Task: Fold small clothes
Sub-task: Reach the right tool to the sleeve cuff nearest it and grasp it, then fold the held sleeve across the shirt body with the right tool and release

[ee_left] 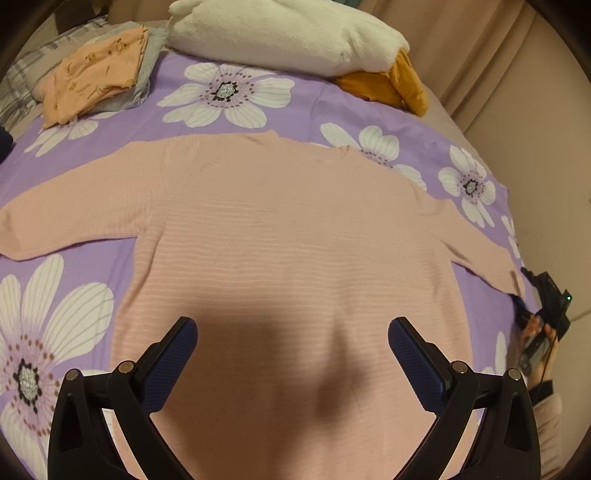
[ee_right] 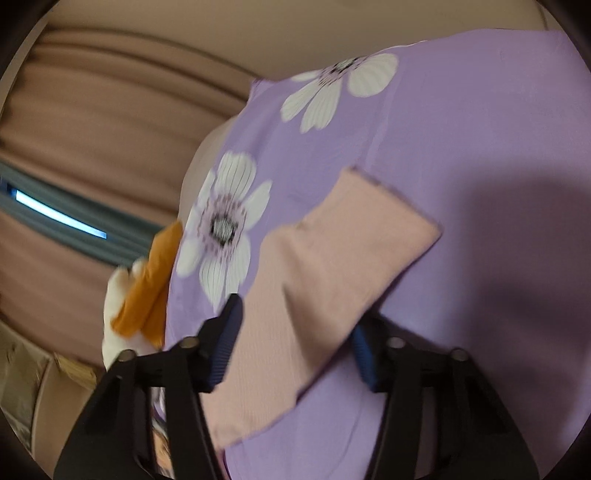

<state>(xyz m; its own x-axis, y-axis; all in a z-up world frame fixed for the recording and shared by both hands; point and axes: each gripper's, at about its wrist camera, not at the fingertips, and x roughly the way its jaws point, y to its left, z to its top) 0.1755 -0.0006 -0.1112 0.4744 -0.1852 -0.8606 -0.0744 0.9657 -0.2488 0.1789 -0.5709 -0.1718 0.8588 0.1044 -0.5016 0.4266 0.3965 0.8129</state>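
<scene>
Pink sweater (ee_left: 288,236) lying flat on floral bedsheet (ee_left: 288,107). We are straddling right sleeve (ee_right: 314,280) with right gripper (ee_right: 295,347), jaws not yet clamped; left gripper (ee_left: 291,354) hovering open over hem. Next: pinch sleeve, fold inward.

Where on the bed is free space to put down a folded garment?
Bare purple sheet lies between the pink sweater and white plush. The far-left corner is crowded by folded clothes.

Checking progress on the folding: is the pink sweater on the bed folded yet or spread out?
Spread out, unfolded: the pink sweater lies flat on the purple floral bedspread, both sleeves stretched sideways.
</scene>
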